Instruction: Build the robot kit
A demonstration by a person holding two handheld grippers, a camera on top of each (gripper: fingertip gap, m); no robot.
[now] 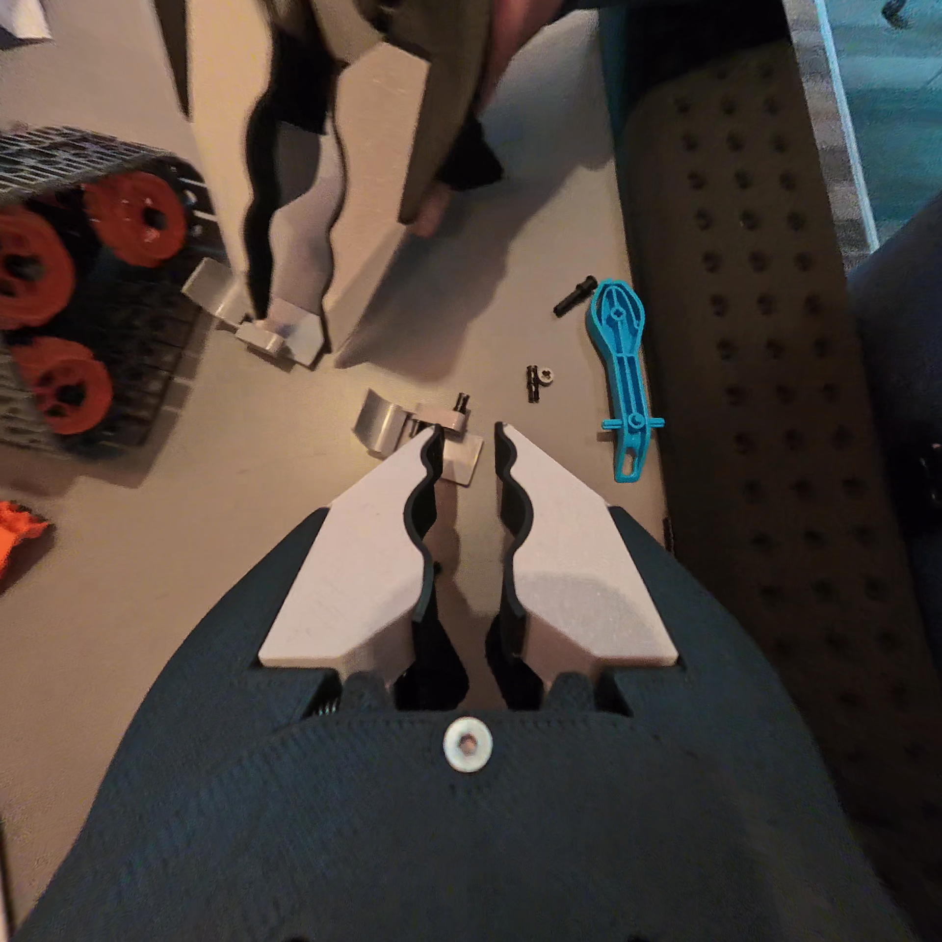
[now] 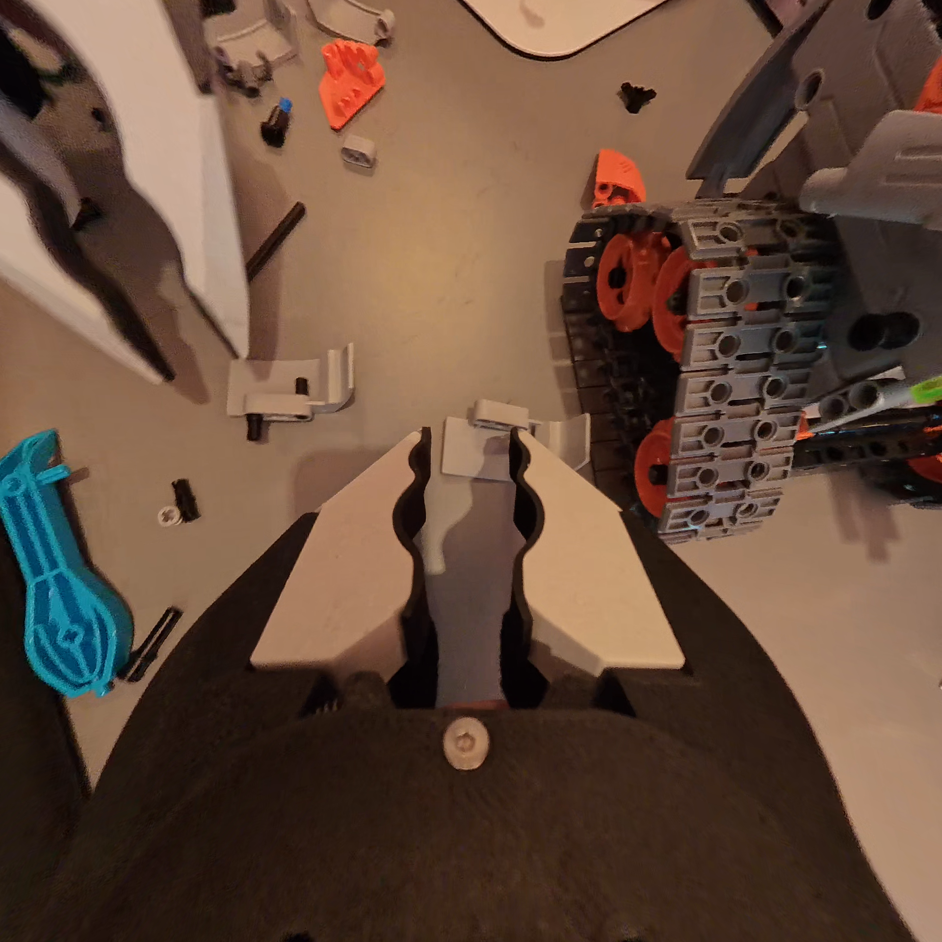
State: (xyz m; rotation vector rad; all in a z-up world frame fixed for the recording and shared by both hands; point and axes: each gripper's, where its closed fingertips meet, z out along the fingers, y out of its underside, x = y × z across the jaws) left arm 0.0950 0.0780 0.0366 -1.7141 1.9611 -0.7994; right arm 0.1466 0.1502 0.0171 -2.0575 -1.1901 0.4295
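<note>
The left gripper [image 1: 466, 433] hung released over a curved light-grey plastic panel [image 1: 408, 425] (its flat end between the fingertips). The right gripper [image 2: 469, 441], likewise released, straddled a matching grey panel [image 2: 502, 446]; just right stood the grey-tracked, orange-wheeled toy vehicle [image 2: 724, 367].

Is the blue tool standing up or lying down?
Lying down. The blue tool lies flat on the table, its whole length showing from above, near small black pins.

No readable text, label, brand, number or sign shows anywhere.
</note>
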